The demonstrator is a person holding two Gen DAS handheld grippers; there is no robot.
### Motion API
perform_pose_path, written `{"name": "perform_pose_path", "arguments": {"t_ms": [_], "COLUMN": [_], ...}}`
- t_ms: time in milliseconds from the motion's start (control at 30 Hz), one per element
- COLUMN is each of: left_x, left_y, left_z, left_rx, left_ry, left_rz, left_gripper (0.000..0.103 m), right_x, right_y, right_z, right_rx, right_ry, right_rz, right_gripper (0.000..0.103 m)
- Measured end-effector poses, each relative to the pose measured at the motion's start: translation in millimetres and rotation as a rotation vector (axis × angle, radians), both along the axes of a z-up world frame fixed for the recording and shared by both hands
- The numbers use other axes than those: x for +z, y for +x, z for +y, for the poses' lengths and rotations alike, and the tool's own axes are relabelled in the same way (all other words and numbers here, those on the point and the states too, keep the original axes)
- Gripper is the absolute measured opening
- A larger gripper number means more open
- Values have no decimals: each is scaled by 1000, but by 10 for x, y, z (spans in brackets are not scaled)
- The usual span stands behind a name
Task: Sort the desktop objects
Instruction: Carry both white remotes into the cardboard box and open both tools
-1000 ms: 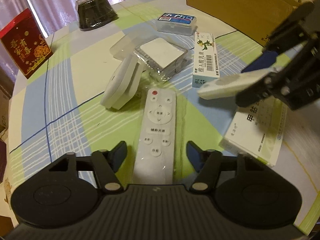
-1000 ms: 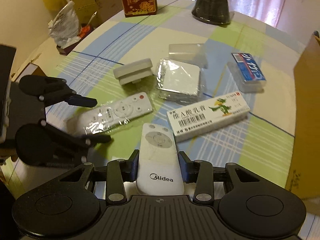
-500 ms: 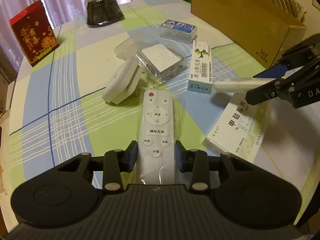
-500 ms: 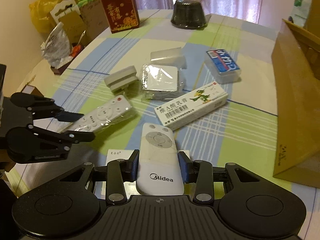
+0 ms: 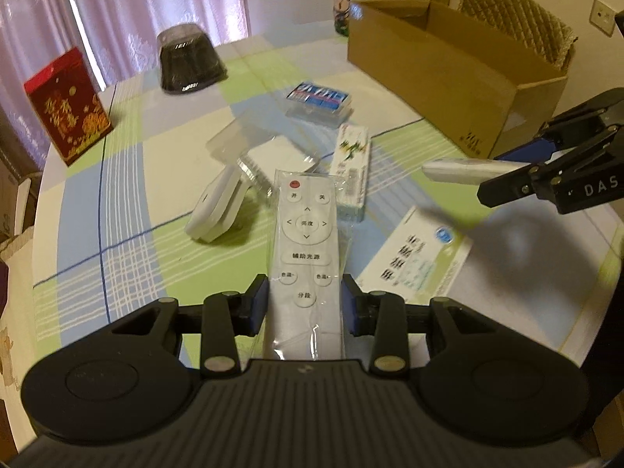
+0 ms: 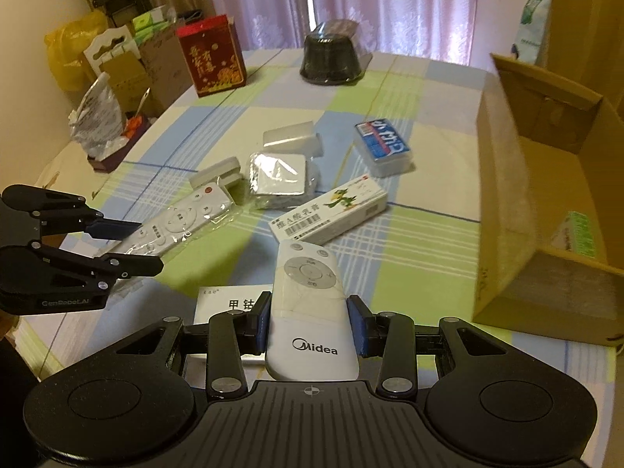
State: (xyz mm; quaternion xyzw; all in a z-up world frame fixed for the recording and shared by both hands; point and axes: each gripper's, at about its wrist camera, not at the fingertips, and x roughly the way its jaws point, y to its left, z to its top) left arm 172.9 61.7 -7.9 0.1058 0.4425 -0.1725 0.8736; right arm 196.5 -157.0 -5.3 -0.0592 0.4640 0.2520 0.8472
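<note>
Left gripper (image 5: 304,304) — clamped on bagged remote (image 5: 305,249), lifted above the bench (image 5: 128,210) | Right gripper (image 6: 311,319) — clamped on Midea remote (image 6: 312,312), beside cardboard box (image 6: 507,214)

Bagged white remote (image 5: 306,249) held off table; Midea remote (image 6: 312,312) likewise, level.

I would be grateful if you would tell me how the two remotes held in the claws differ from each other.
The plastic-wrapped remote in the left claw is long, flat and rectangular with many small round buttons; the Midea remote in the right claw is shorter and rounder, with one large control ring. The first is sealed in clear film with a red button on top; the second is bare. Both are white and gripped near the lower end.
</note>
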Motion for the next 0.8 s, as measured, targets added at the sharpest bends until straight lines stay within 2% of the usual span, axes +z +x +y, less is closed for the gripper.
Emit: {"name": "perform_pose_path", "arguments": {"t_ms": [367,800], "left_x": [349,665], "left_y": [57,391], "left_z": [-480,-1338], "left_rx": [-77,-195], "left_ry": [-11,-52], "left_rz": [-54,-104], "left_gripper": [33,33], "right_x": [370,741], "right_y": [-66,143], "right_z": [-445,-1174], "right_rx": [-78,-218], "right_ry": [8,43], "right_rz": [-71,-162], "right_gripper": [39,39]}}
